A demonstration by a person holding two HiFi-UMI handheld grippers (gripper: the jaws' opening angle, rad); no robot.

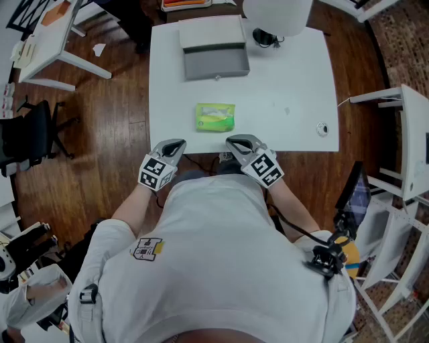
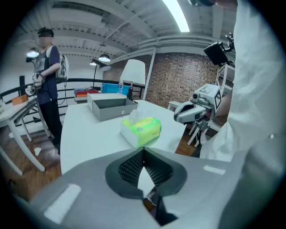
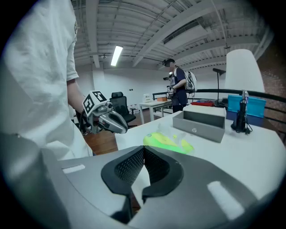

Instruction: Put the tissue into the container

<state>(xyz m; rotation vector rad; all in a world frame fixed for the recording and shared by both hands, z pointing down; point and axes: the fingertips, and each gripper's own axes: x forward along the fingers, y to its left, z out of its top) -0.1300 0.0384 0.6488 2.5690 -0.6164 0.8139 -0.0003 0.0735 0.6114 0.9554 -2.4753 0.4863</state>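
- The left gripper [image 1: 174, 145] sits at the near edge of the white table [image 1: 295, 100], a bit left of the middle. Its jaws are squeezed together and hold nothing.
- The right gripper [image 1: 235, 141] sits at the same near edge, a bit right of the middle. Its jaws are squeezed together too, with nothing in them.
- The green and yellow tissue pack [image 1: 215, 116] lies flat on the table, near its near edge and about in the middle. No gripper touches it.
- The grey container [image 1: 216, 61] stands at the far side of the table, open on top, well apart from the tissue pack.
- A white lamp [image 1: 277, 15] stands at the table's far edge.
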